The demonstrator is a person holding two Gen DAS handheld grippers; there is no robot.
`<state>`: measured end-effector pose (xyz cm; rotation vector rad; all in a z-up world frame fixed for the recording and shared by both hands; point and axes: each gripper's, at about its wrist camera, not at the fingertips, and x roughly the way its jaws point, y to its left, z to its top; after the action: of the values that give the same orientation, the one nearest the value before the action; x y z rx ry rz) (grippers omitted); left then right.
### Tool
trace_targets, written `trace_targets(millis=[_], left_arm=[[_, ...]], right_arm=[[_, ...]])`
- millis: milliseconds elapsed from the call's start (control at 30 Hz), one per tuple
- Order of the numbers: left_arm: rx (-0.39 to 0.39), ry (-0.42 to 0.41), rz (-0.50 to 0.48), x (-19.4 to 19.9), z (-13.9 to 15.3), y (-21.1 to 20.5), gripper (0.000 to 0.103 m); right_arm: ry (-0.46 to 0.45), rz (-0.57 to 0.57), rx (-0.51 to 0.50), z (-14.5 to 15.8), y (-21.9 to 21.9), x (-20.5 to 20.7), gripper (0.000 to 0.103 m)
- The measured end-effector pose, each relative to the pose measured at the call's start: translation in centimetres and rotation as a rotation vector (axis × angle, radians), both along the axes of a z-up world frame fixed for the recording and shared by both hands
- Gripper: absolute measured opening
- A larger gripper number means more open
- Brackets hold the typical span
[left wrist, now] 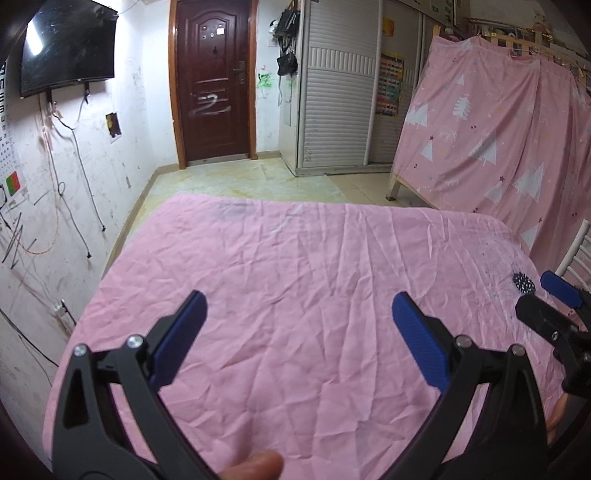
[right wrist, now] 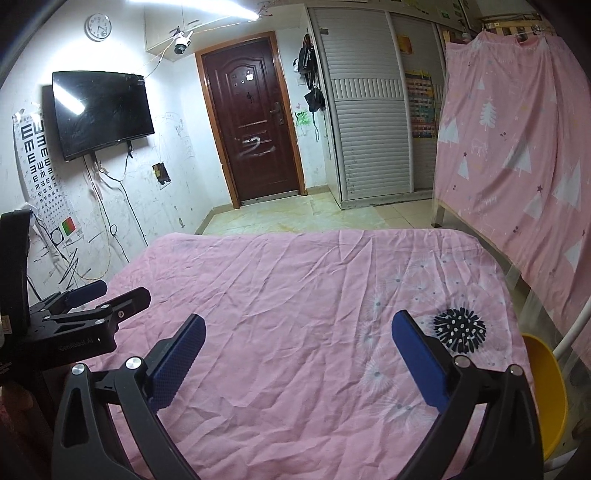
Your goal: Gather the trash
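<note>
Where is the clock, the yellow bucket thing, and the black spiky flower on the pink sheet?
clock (right wrist: 98, 27): right wrist view, middle of its face.
yellow bin (right wrist: 546, 391): right wrist view, on its side wall.
black spiky flower print (right wrist: 460, 329): right wrist view, centre of the print.

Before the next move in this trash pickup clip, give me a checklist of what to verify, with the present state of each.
1. Left gripper open, holding nothing: ok.
2. Right gripper open, holding nothing: ok.
3. Trash in view on the pink sheet: not ok, none shows.
4. Container at hand: cannot tell; a yellow basin sits at the bed's right edge, contents hidden.
5. Grippers apart, not touching: ok.
</note>
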<state>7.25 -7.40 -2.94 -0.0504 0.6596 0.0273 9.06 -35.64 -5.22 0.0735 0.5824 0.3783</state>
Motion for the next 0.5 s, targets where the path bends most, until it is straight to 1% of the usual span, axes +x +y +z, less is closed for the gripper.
trace_targets(millis=[500], left_arm=[[-0.009, 0.000, 0.001, -0.17, -0.21, 0.19, 0.096]], right_arm=[[0.000, -0.006, -0.001, -0.05, -0.09, -0.01, 0.094]])
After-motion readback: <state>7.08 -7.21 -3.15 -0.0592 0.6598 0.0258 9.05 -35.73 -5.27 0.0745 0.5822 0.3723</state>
